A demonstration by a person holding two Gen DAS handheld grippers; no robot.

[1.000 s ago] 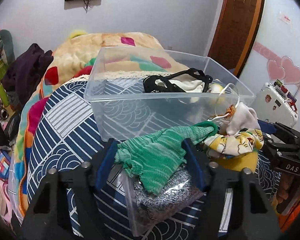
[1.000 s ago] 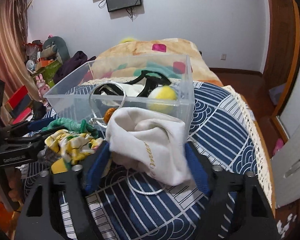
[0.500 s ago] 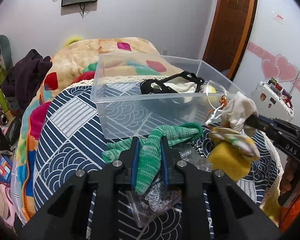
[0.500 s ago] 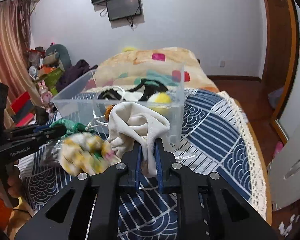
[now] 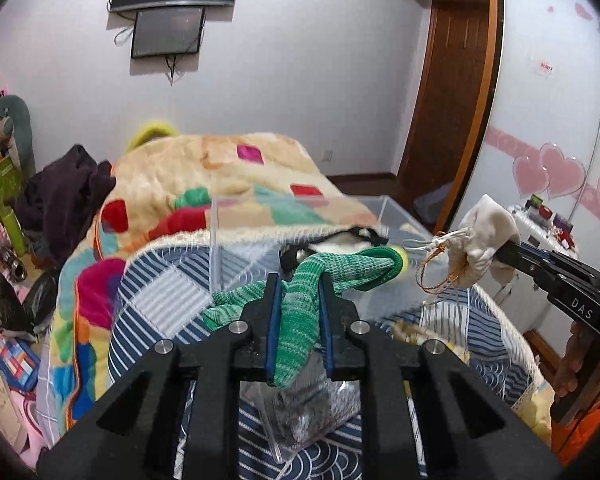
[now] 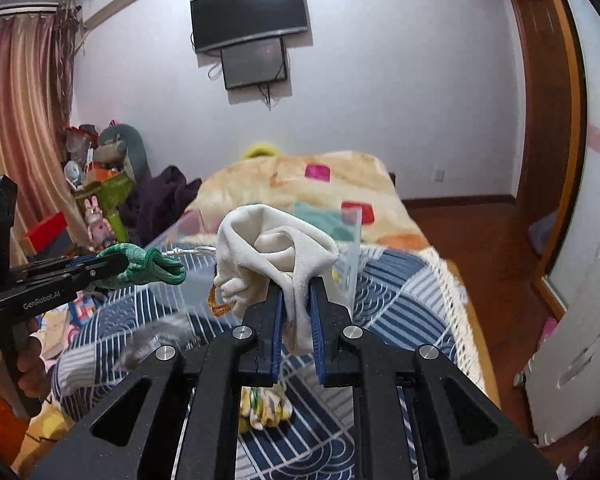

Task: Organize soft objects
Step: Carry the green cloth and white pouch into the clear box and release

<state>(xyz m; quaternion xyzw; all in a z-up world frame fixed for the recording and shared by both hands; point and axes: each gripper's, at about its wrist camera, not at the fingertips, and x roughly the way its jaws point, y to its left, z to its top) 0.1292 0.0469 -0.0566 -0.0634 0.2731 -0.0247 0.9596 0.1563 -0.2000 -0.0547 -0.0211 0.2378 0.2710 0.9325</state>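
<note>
My left gripper [image 5: 299, 284] is shut on a green knitted cloth [image 5: 316, 280] and holds it up above the bed; it also shows in the right wrist view [image 6: 148, 266]. My right gripper [image 6: 296, 284] is shut on a white drawstring pouch [image 6: 276, 248] with an orange cord; the pouch shows at the right of the left wrist view [image 5: 482, 240]. The clear plastic bin [image 5: 220, 240] stands on the bed beyond both, with a black-and-white item [image 5: 340, 240] and a yellow ball inside.
A clear packet with grey fabric [image 5: 308, 416] lies under my left gripper. A yellow patterned cloth [image 6: 264, 406] lies below my right gripper. The bed has a blue striped cover [image 6: 396, 304] and a colourful blanket [image 5: 228, 184]. Clutter stands at the left; a white cabinet [image 6: 576, 344] at the right.
Both grippers have risen with their cloths off the bed. The yellow patterned cloth has dropped away from the pouch and lies on the cover.
</note>
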